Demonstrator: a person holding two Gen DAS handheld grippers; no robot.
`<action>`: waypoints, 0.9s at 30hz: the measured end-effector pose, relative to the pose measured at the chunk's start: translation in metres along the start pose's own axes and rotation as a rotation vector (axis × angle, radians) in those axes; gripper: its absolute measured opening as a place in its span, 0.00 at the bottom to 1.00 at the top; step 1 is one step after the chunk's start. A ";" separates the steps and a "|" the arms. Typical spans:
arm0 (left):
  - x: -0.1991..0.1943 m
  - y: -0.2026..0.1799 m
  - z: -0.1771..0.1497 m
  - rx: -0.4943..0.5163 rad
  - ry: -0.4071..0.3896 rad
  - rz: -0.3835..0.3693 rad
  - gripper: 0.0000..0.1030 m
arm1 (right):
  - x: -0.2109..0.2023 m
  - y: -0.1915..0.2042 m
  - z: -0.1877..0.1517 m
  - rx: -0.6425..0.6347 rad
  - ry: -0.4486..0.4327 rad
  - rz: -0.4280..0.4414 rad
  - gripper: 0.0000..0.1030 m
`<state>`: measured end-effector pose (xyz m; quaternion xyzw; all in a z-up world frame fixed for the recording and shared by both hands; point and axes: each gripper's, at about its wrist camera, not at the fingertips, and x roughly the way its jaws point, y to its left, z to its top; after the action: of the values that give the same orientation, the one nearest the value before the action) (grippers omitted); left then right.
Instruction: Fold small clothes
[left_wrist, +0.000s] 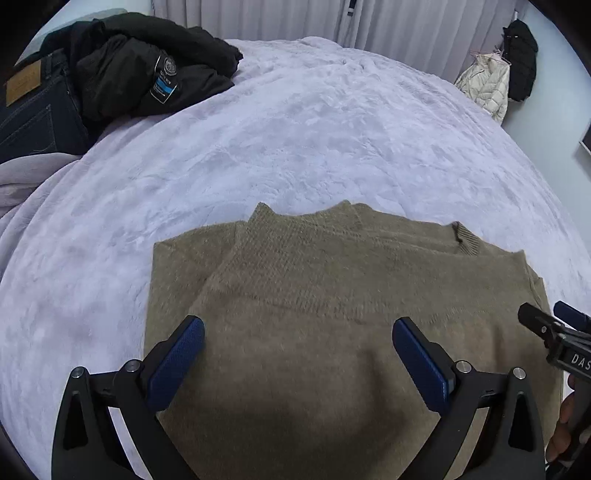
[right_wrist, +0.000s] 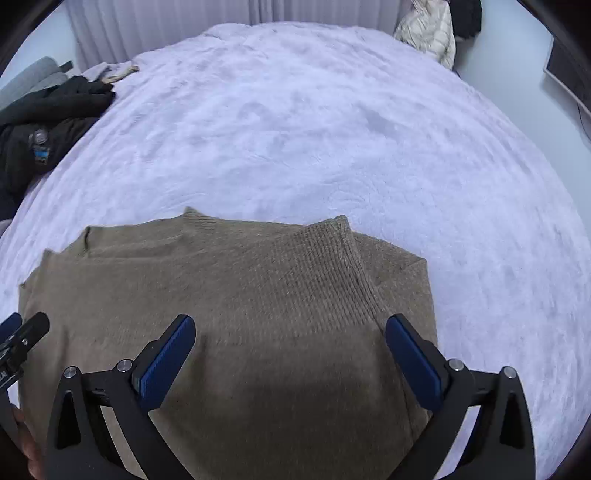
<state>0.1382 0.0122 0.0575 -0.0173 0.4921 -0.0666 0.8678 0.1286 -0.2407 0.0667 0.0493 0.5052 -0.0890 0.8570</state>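
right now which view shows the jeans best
The left wrist view: the jeans lie at far left with their leather patch and pocket stitching visible beside the black jacket. The right wrist view shows the jacket, not identifiable jeans.

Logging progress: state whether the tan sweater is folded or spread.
Partly folded. The sweater lies flat on the bed with both sleeves folded in across the body; its lower part is out of view.

A lilac plush bedspread (left_wrist: 314, 122) covers the bed, pale pleated curtains (left_wrist: 266, 18) hanging behind it.
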 end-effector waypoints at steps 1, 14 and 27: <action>-0.007 -0.002 -0.009 0.016 -0.008 -0.009 0.99 | -0.011 0.007 -0.010 -0.032 -0.018 0.021 0.99; -0.010 0.021 -0.077 0.021 0.007 0.038 0.99 | -0.030 0.024 -0.117 -0.203 -0.031 0.045 0.99; -0.026 0.029 -0.118 0.036 -0.037 0.020 0.99 | -0.033 0.005 -0.144 -0.204 -0.046 0.060 0.99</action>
<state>0.0265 0.0491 0.0163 0.0020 0.4750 -0.0666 0.8775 -0.0095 -0.2072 0.0253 -0.0252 0.4899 -0.0126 0.8713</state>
